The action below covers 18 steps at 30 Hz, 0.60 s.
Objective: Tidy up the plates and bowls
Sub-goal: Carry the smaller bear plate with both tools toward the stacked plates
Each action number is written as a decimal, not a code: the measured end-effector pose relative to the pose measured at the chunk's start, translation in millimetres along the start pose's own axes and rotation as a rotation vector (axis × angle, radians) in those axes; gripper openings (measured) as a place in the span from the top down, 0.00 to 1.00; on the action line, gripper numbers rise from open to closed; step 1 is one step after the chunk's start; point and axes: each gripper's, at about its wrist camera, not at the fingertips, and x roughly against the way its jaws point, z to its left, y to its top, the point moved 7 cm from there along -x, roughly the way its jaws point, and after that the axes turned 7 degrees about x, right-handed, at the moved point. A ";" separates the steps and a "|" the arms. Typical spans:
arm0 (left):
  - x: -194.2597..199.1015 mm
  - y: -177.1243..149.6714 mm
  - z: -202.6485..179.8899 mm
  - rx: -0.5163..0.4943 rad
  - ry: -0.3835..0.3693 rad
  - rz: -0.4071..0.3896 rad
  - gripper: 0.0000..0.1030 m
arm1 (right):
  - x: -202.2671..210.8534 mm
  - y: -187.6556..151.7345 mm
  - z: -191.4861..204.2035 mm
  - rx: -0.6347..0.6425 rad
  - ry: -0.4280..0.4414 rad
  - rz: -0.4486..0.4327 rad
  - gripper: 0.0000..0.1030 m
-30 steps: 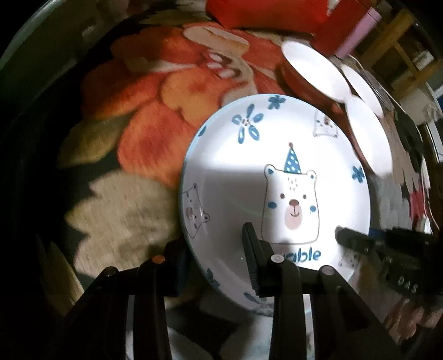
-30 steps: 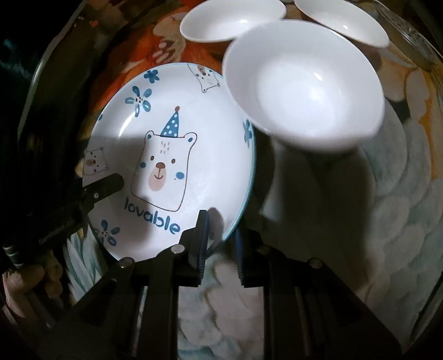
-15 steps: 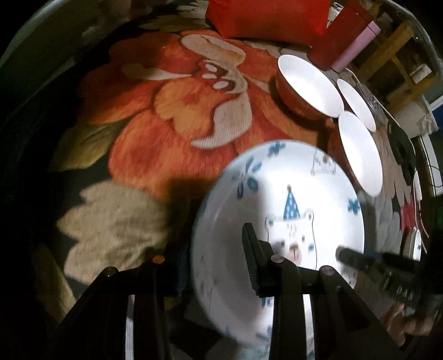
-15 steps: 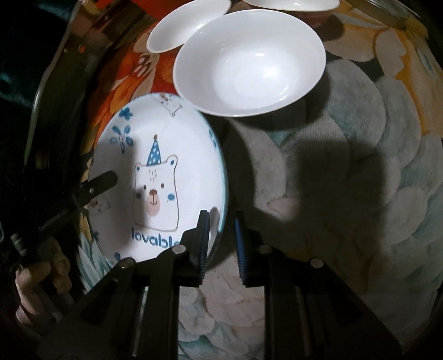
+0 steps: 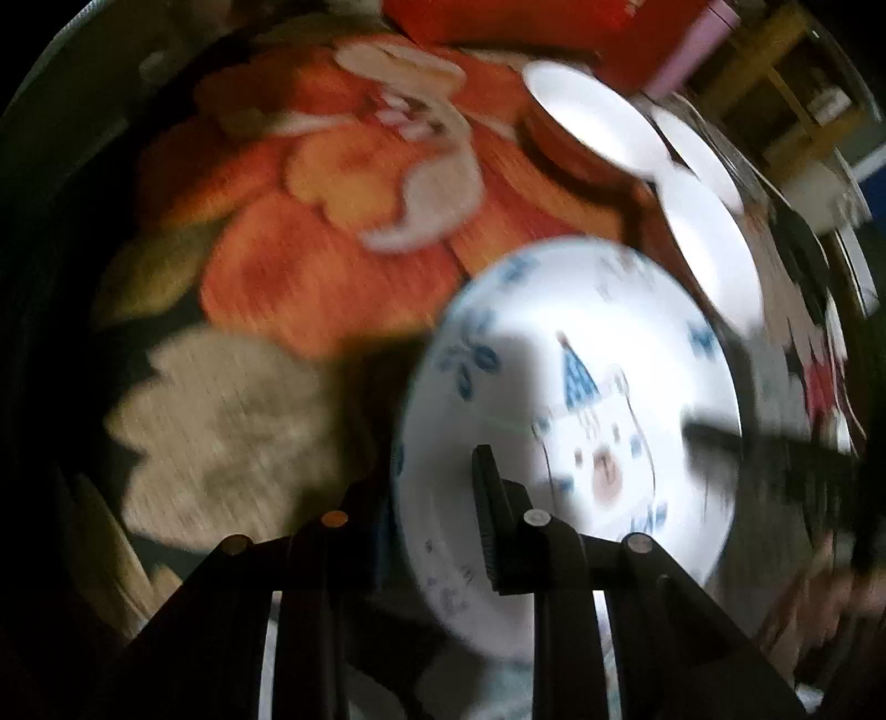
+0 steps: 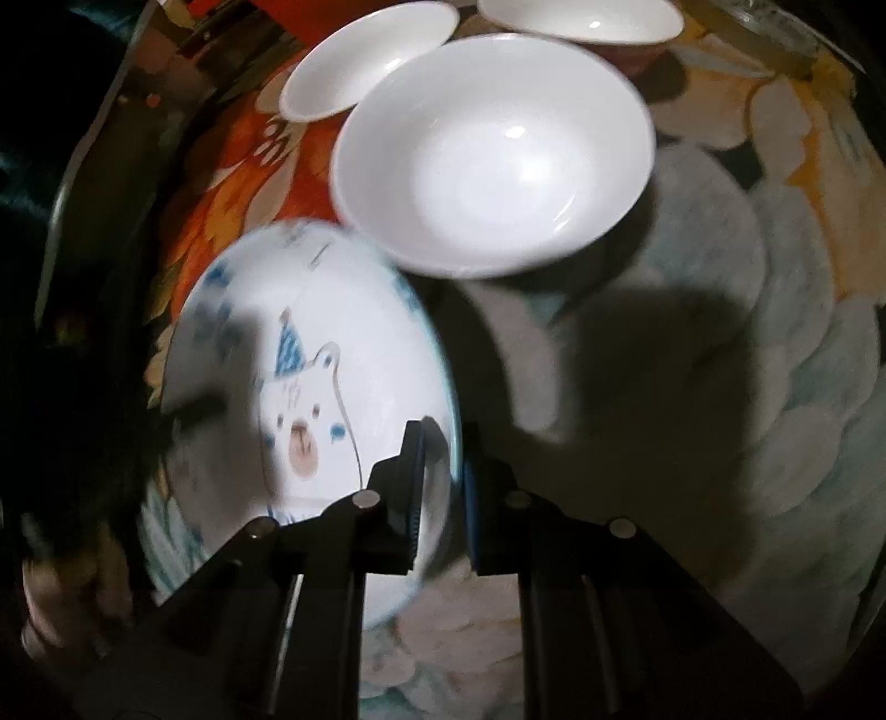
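Note:
A white plate with a blue-hatted bear (image 5: 570, 399) is held off the table, tilted and blurred. My left gripper (image 5: 432, 487) is shut on its near rim. My right gripper (image 6: 440, 471) is shut on the opposite rim of the same plate (image 6: 310, 354), and shows in the left wrist view (image 5: 720, 437) as a dark finger over the plate's right edge. A large white bowl (image 6: 493, 155) sits just beyond the plate, with a small white plate (image 6: 368, 58) and a bowl with a reddish outside (image 6: 581, 19) behind it.
The table wears a flowered cloth in orange (image 5: 332, 221) and pale blue-grey (image 6: 747, 360). A red box (image 5: 554, 22) and a pink item (image 5: 692, 50) stand at the far edge. The three white dishes (image 5: 703, 249) line the right side.
The bear plate, held by both grippers, has lifted and tilted more steeply. It has moved toward the large white bowl. Both views are now motion-blurred.

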 end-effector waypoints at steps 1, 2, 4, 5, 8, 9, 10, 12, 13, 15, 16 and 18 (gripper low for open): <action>0.5 -7.4 -2.6 -0.009 -0.008 0.012 0.76 | 1.0 1.9 -3.5 -0.004 -0.003 -0.001 0.86; 1.4 -15.6 -4.9 -0.024 -0.011 0.018 0.76 | 1.3 3.7 -5.7 -0.004 0.000 0.001 0.85; 4.2 -24.4 -3.1 -0.031 -0.007 0.007 0.76 | 1.8 4.0 -6.4 0.012 0.019 0.005 0.85; 4.4 -22.4 -0.8 -0.003 -0.009 -0.007 0.76 | 2.4 2.1 -5.8 0.020 0.018 0.007 0.85; 4.5 -14.6 5.1 0.069 -0.034 -0.032 0.76 | 1.1 -7.7 -4.8 0.034 0.015 0.026 0.84; 4.2 -13.2 4.6 0.070 -0.042 -0.036 0.75 | 0.4 -10.7 -4.2 0.035 0.021 0.025 0.84; 3.3 -11.5 2.8 0.061 -0.041 -0.037 0.74 | 1.0 -11.7 -3.8 0.041 0.022 0.016 0.84; 3.6 -10.3 1.6 0.053 -0.042 -0.039 0.75 | 2.2 -12.2 -4.3 0.048 0.018 0.005 0.85; 5.2 -11.0 3.9 0.049 -0.044 -0.038 0.76 | 2.1 -11.8 -4.1 0.052 0.016 0.005 0.85; 7.2 -9.5 4.0 0.049 -0.047 -0.033 0.78 | 2.0 -10.6 -4.2 0.062 0.018 0.013 0.85; 9.0 -11.3 3.6 0.045 -0.044 -0.034 0.78 | 2.4 -11.1 -4.5 0.066 0.020 0.018 0.85; 14.5 -18.0 4.3 0.036 -0.037 -0.038 0.78 | 5.4 -12.8 -3.5 0.081 0.019 0.024 0.85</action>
